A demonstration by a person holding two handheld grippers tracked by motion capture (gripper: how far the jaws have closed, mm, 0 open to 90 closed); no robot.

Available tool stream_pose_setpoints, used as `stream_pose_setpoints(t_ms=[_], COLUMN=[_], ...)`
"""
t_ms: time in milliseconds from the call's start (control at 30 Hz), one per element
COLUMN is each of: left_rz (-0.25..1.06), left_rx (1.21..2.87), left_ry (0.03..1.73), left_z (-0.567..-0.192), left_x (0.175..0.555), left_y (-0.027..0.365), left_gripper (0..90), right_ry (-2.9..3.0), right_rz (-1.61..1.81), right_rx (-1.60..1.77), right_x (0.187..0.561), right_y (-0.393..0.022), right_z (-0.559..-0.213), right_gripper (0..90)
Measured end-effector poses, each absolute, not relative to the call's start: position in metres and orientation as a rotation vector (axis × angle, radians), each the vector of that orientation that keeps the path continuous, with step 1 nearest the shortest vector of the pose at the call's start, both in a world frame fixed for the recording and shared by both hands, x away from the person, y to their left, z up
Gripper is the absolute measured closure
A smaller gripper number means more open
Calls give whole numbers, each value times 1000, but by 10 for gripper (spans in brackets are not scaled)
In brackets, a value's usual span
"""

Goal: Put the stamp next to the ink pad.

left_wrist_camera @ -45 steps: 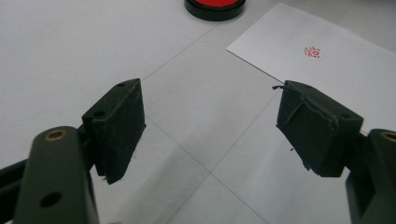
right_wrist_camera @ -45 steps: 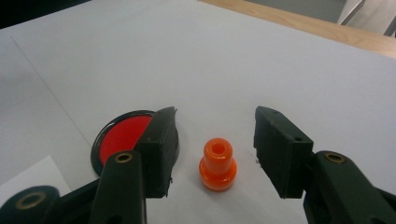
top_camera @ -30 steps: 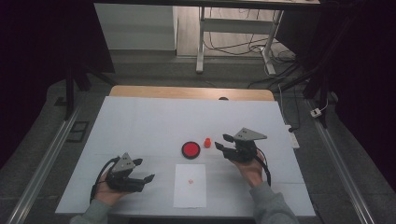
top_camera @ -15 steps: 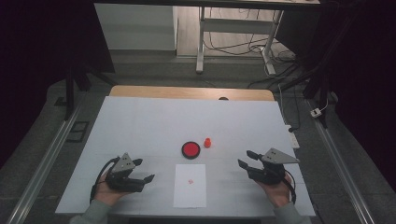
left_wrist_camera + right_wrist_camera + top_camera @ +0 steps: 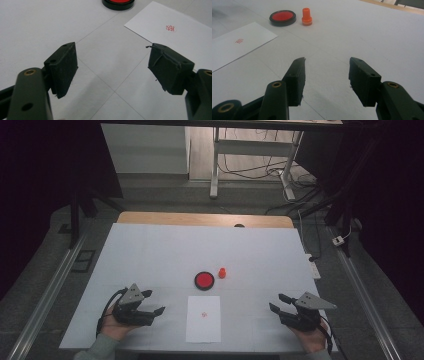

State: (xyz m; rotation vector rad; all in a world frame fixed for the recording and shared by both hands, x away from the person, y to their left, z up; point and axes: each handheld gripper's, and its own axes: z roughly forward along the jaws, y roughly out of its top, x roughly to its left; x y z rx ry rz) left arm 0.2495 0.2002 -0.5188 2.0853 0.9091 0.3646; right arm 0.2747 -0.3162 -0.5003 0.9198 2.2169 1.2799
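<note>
a: stamp (image 5: 222, 273) work looks nearly finished to me. how do you read it?

b: going from the left: my left hand-held gripper (image 5: 150, 312) rests low at the near left of the table (image 5: 150, 250), jaws spread wide, with nothing between them. next along, the sheet of paper (image 5: 203, 318) lies flat near the front edge and already carries a small red mark (image 5: 203, 314) near its middle. beyond it sits the red ink pad (image 5: 204, 280), lid off, and just to its right the little orange stamp stands upright, close to the pad but not touching. far right, my right hand-held gripper (image 5: 280, 303) has just been opening a bit further, and it holds nothing either.

a: so what is left?

b: as i judge it, the inking and pressing are done, and the stamp is set down again. perhaps only closing up the pad, if there's a lid; i see none.

a: what do the close views add?

b: the left hand-held gripper view shows the mark (image 5: 171, 28) sharply enough to see a round red print, and only the near rim of the pad (image 5: 117, 3). the right hand-held gripper view takes in the stamp (image 5: 306, 17) itself, with its pale base, beside the whole pad (image 5: 282, 17), and the mark (image 5: 239, 40) edge-on. the high view alone gives both hands at once, well apart from the stamp.
</note>
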Motion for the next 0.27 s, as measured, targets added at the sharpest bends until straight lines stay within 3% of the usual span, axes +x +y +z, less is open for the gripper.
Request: stream_pose_setpoints(t_ms=[267], left_rz=[364], left_rx=[2081], left_ry=[917], left_z=[-519], left_x=[250], left_y=[201], left_gripper=[234], right_ry=[2228], right_rz=[1267], right_rx=[889], right_x=[275], right_y=[-312], right_z=[-499], right_gripper=[474])
